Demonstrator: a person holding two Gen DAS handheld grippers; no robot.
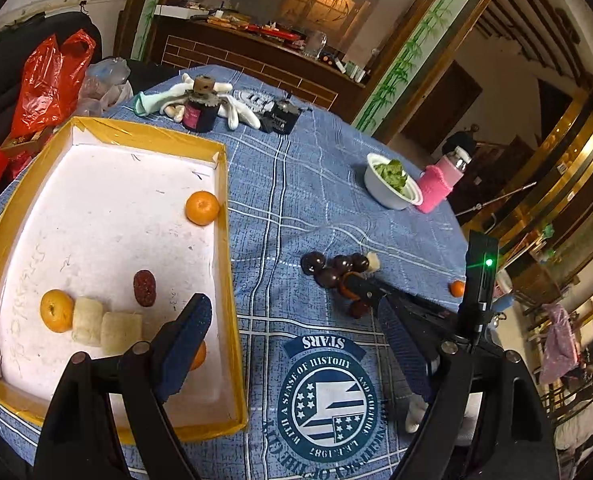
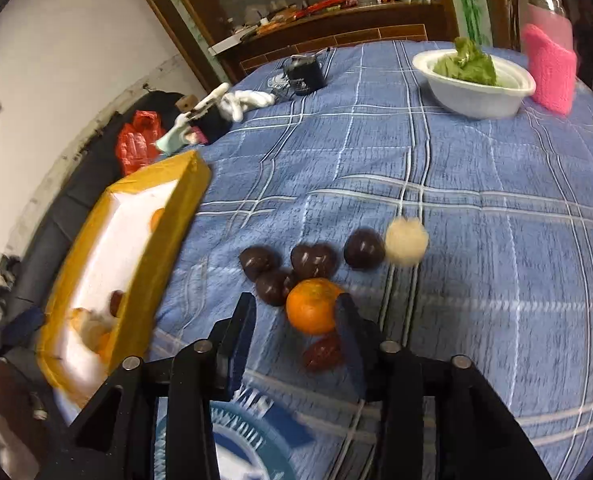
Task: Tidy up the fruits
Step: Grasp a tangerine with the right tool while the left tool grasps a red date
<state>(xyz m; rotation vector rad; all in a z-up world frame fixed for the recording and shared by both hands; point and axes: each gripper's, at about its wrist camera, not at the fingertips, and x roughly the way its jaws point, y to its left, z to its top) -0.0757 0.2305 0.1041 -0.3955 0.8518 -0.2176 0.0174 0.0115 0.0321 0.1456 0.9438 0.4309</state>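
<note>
A yellow-rimmed white tray point(image 1: 224, 184) lies at the left and holds two oranges point(image 1: 202, 208), a red date point(image 1: 144, 288) and two pale fruit pieces point(image 1: 106, 328); another orange shows behind my left finger. My left gripper point(image 1: 296, 332) is open over the tray's right edge, empty. On the cloth lie several dark round fruits point(image 2: 316, 260), a pale piece point(image 2: 406, 242), a red date point(image 2: 322, 354) and an orange point(image 2: 312, 310). My right gripper point(image 2: 296, 320) is open, its fingers either side of that orange, the right finger point(image 2: 348, 328) touching it. The tray also shows in the right wrist view point(image 2: 168, 216).
A white bowl of greens point(image 2: 476, 96) and a pink-sleeved bottle point(image 2: 548, 68) stand at the far right. Dark jars point(image 1: 200, 112) and white gloves point(image 1: 236, 108) lie at the table's far side. A small orange point(image 1: 456, 288) lies beyond the right gripper. Red bags point(image 1: 52, 80) sit beside the table.
</note>
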